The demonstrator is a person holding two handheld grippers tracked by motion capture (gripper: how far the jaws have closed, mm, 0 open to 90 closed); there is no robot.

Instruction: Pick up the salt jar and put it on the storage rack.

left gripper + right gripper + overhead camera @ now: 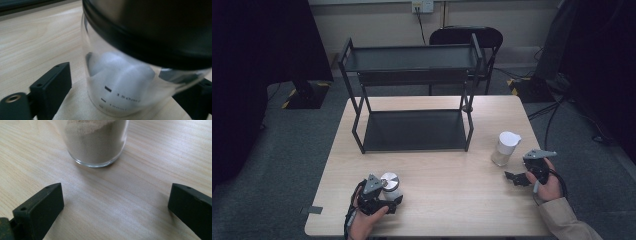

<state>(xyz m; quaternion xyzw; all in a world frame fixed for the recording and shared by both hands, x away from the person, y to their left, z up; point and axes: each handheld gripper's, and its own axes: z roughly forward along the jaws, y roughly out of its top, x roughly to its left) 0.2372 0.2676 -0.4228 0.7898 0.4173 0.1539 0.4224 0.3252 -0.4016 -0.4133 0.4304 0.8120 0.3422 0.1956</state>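
From the high view, the wooden table (447, 195) carries three things — one black two-tier metal rack (412, 95) at its far side and two glass jars nearer the person. The jar with the silver lid (390, 184) stands near the front edge on the left, right at the left gripper (393, 199); the jar with the white lid (506, 148) stands toward the right edge, just beyond the right gripper (513, 177). Two hands come in from the bottom, one gripper in each. Both shelves of the rack look bare. One dark chair (467, 37) stands behind the table.

In the left gripper view, the silver-lidded jar (125, 82) stands between the two black jaws. It is clear glass with printed measuring marks and holds a white powder heaped in its lower part; its dark lid rim crosses the top of the picture. A gap shows between the left jaw and the glass, so the jaws are part open around the jar, with no grip that I can see; the right jaw's contact is hidden behind the jar.

In the right gripper view, the jaws stand wide apart over bare wood with nothing between them. Ahead of them — well clear of both tips — stands the base of the white-lidded jar (96, 142), holding a beige-grey powder.
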